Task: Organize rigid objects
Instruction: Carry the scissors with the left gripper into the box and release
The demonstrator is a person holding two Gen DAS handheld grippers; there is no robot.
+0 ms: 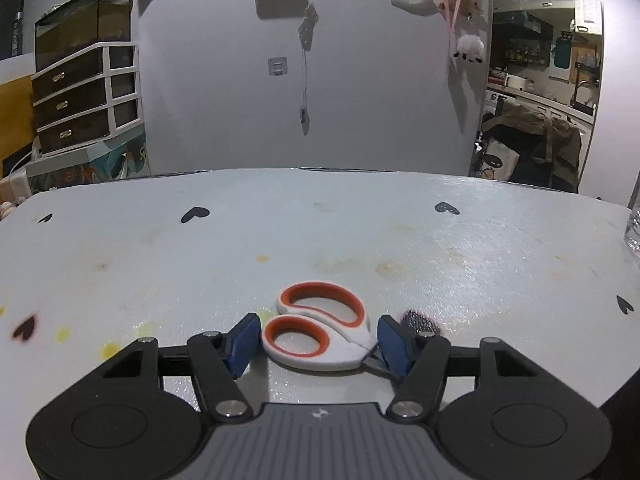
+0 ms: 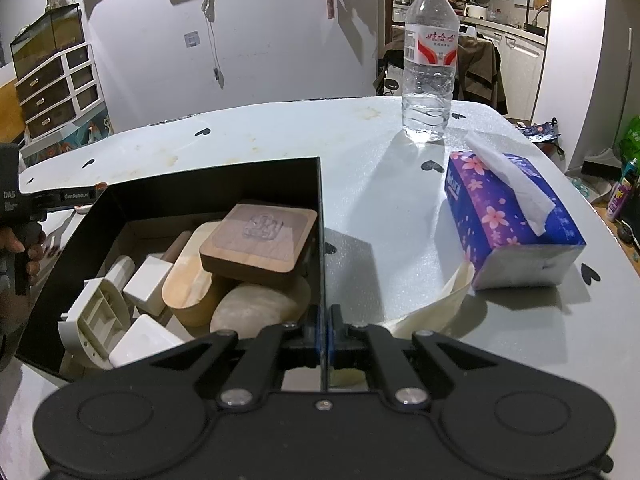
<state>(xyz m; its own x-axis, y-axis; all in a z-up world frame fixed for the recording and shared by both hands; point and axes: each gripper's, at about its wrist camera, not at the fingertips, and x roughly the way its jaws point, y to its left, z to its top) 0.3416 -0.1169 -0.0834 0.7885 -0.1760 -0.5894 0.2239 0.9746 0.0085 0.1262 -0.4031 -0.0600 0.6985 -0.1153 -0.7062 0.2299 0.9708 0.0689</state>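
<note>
Scissors [image 1: 320, 326] lie flat on the desk [image 1: 460, 240] right between my left tongs' [image 1: 316, 340] spread blue pads [image 1: 244, 340], handles nearest the left pad and blades running off under the right one, so the long axis sits crosswise to my reach (awkward, I judge, since closing would squeeze them end to end). My right tongs [image 2: 323, 336] are clamped on the near wall of the black box [image 2: 280, 172], which already holds wooden and white pieces. The left tongs are plainly the nearer pair for the scissors.
</note>
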